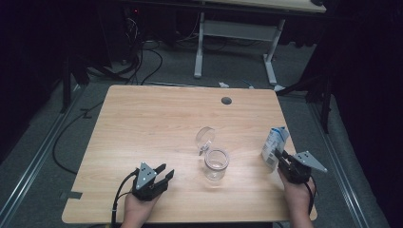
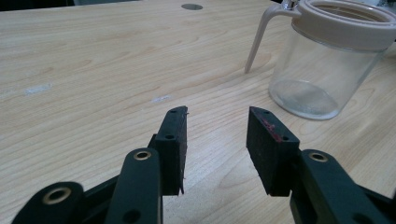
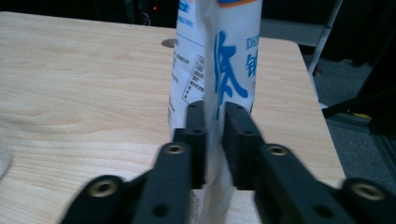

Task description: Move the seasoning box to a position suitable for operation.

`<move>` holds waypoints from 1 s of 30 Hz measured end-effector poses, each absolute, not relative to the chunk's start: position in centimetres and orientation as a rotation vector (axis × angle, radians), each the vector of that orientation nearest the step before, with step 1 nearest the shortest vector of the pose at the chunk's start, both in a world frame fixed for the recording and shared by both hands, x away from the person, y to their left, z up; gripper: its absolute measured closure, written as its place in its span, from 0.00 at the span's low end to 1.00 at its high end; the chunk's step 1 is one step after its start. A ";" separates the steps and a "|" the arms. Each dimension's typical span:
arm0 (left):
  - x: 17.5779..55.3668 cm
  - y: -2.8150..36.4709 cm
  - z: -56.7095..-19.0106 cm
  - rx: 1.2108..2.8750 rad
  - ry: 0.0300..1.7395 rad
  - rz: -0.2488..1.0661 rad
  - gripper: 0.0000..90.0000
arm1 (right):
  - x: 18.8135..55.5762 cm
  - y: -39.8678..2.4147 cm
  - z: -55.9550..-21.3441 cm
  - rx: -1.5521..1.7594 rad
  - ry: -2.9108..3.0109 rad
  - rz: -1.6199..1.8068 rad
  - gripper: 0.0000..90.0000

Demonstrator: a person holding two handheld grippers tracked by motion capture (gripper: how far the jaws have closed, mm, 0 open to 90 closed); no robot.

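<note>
Currently, right gripper [image 3: 214, 140]: clamped on the upright white pouch [image 3: 217, 56], far right of the table [image 1: 142, 123].
Left gripper [image 2: 217, 140]: jaws apart, empty, near left.
Jar [image 1: 216, 164]: open-lidded, between both grippers, left of the pouch.

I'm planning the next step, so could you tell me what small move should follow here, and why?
Probably carry the bag over toward the jar. The right gripper is already shut on the bag, the jar stands with its lid flipped open, and the left gripper is open beside it, free to steady it.
</note>
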State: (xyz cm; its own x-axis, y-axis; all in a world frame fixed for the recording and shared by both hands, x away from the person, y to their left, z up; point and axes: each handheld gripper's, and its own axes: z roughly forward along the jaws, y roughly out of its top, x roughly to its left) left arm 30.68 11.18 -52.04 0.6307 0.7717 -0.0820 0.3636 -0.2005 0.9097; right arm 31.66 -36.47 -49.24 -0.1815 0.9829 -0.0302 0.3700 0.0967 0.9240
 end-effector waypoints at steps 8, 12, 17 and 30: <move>30.6 11.0 -52.1 1.811 0.908 0.483 0.64 | 31.6 -37.0 -49.2 1.345 1.685 1.130 0.99; 30.6 11.0 -52.1 1.810 0.890 0.471 0.62 | 31.5 -36.9 -49.1 1.327 1.701 1.113 1.00; 30.6 10.9 -51.9 1.798 0.865 0.453 0.59 | 31.2 -36.3 -48.4 1.301 1.732 1.138 1.00; 30.7 9.9 -51.1 1.775 0.787 0.390 0.55 | 29.8 -34.4 -46.9 1.255 1.828 1.225 1.00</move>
State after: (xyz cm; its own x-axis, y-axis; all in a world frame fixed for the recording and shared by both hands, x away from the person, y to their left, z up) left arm 30.70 9.90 -51.11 0.7252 0.6784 -0.1178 0.3170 -0.1771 0.9317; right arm 29.85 -34.44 -46.87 -0.3738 0.9272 0.0233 0.3745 0.1279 0.9184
